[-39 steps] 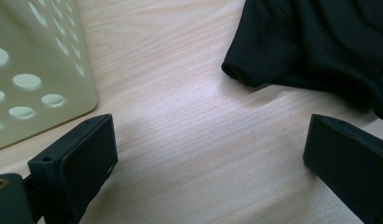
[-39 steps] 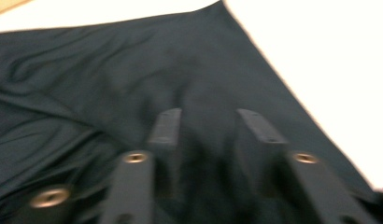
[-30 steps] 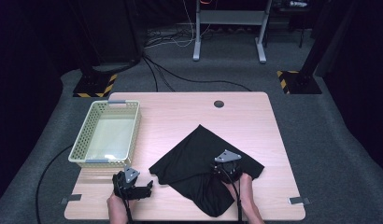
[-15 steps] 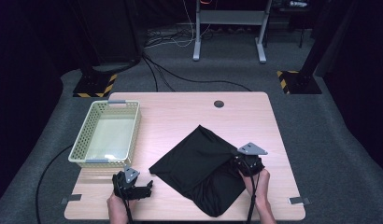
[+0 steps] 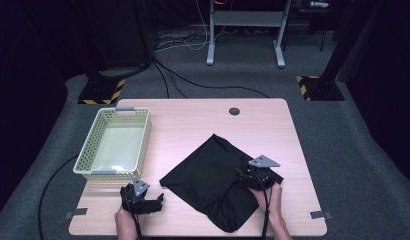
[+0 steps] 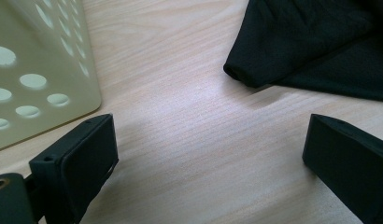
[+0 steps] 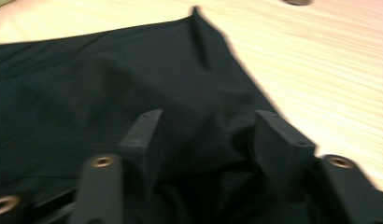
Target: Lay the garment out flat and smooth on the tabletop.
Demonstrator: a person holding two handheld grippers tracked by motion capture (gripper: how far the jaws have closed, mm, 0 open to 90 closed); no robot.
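A black cloth [image 5: 208, 172] lies crumpled and partly folded on the right half of the wooden table [image 5: 193, 120]. My right gripper [image 5: 245, 176] sits on the cloth's right part. In the right gripper view its jaws [image 7: 208, 121] have just been opening and stand apart over a hump of the cloth [image 7: 110, 84], with the pads not pressing it. My left gripper [image 5: 159, 201] rests at the front left, open, with bare wood between its jaws [image 6: 208, 149]. The cloth's left corner [image 6: 320, 42] lies just beyond it.
A pale green perforated basket [image 5: 88, 150] stands at the table's left, its wall [image 6: 40, 56] close to my left gripper. A round cable hole [image 5: 234, 111] is at the table's back edge. Cables and stand legs are on the floor behind.
My right gripper swung to the right across the cloth, then came back a little to the left. The cloth's right side shifted with it. The left gripper has stayed put.
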